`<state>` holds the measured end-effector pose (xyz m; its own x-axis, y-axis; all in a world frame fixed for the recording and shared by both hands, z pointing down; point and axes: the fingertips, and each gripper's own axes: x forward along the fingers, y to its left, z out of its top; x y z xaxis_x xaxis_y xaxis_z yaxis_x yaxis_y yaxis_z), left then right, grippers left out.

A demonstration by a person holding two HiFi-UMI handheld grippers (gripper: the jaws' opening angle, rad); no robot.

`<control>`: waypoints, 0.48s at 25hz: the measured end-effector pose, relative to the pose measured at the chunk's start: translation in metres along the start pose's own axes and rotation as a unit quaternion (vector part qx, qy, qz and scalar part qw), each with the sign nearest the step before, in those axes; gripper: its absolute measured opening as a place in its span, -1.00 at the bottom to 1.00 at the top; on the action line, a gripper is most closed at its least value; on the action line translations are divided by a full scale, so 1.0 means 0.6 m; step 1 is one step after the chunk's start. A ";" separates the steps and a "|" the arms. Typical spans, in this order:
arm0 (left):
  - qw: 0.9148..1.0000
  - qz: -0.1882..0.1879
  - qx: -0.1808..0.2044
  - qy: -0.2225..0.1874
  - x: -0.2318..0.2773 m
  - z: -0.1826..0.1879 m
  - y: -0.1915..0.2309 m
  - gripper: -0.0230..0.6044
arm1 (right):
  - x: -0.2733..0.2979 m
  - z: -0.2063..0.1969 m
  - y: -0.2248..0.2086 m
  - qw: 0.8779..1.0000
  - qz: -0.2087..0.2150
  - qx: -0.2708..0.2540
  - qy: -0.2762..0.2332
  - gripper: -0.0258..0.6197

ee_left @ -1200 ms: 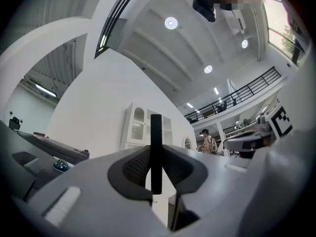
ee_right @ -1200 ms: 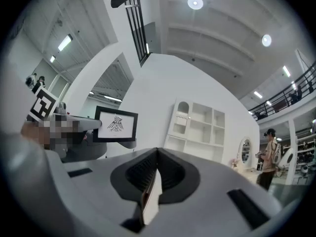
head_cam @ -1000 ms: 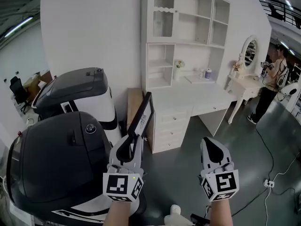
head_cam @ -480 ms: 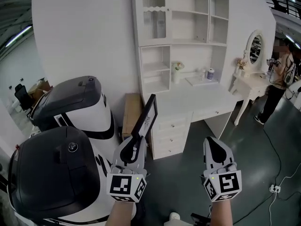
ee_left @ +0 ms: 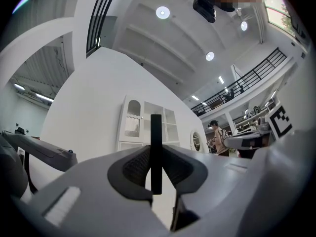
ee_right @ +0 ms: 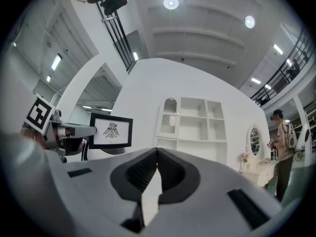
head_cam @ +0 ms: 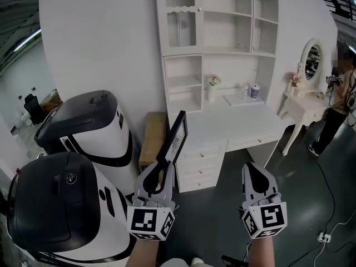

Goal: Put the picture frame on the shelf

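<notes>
As I am carrying both grippers forward, the white shelf unit [head_cam: 219,43] is looming larger in the head view than a moment ago, though it is standing well ahead of me. The left gripper [head_cam: 159,174] is clamping its nearly closed jaws on the lower edge of the black picture frame [head_cam: 174,139], holding it upright and edge-on, well short of the shelves. The right gripper [head_cam: 251,170] is travelling alongside with its jaws pressed together, gripping nothing. I am judging the carry under way, with placement not yet begun.
</notes>
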<state>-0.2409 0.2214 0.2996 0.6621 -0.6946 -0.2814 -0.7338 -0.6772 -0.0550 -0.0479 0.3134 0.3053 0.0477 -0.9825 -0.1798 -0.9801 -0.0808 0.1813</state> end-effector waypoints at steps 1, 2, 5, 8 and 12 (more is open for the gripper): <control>1.000 0.001 0.001 0.002 0.007 -0.001 -0.003 -0.68 | 0.004 -0.002 -0.005 1.000 0.003 0.001 0.002 -0.90; 1.000 0.002 0.002 0.003 0.013 -0.003 -0.006 -0.68 | 0.007 -0.004 -0.010 1.000 0.005 0.002 0.003 -0.89; 1.000 0.004 0.002 0.003 0.036 -0.006 -0.009 -0.68 | 0.020 -0.014 -0.023 1.000 0.010 0.005 0.002 -0.90; 1.000 0.002 0.000 0.002 0.059 -0.013 -0.016 -0.68 | 0.033 -0.015 -0.028 1.000 0.020 -0.003 0.005 -0.89; 1.000 -0.008 -0.005 0.003 0.100 -0.027 -0.018 -0.68 | 0.053 -0.020 -0.043 1.000 0.018 -0.010 0.006 -0.89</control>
<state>-0.1909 0.1834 0.2987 0.6747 -0.6851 -0.2746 -0.7214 -0.6908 -0.0492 -0.0185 0.2823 0.3066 0.0148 -0.9868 -0.1615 -0.9773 -0.0484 0.2062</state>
